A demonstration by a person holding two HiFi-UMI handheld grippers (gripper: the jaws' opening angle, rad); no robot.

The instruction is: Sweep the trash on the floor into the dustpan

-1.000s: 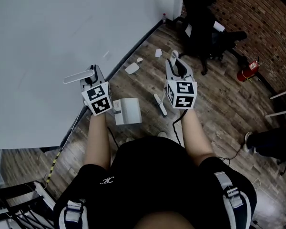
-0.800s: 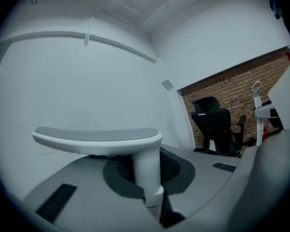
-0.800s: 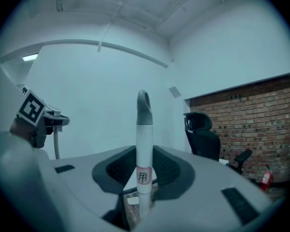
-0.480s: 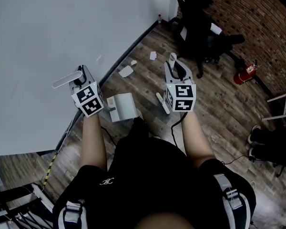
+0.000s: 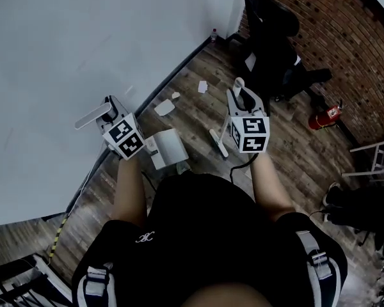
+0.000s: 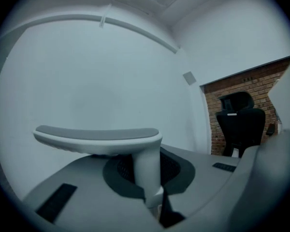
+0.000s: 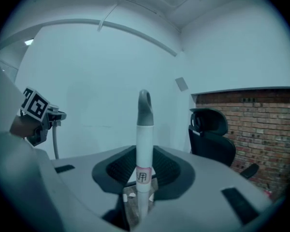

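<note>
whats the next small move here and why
Probably carry the broom head forward past the nearest paper scrap. The right gripper is shut on the broom handle, the left gripper on the dustpan handle, yet dustpan and broom head sit short of the scraps.

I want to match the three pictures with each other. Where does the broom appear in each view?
Head view: the broom is in the middle, its handle held by the right gripper, its brush end down by the floor.
Left gripper view: not in it.
Right gripper view: in the centre, upright between the shut jaws.
Shared landmark: the black chair, at the top of the head view and at the right in both gripper views.
</note>
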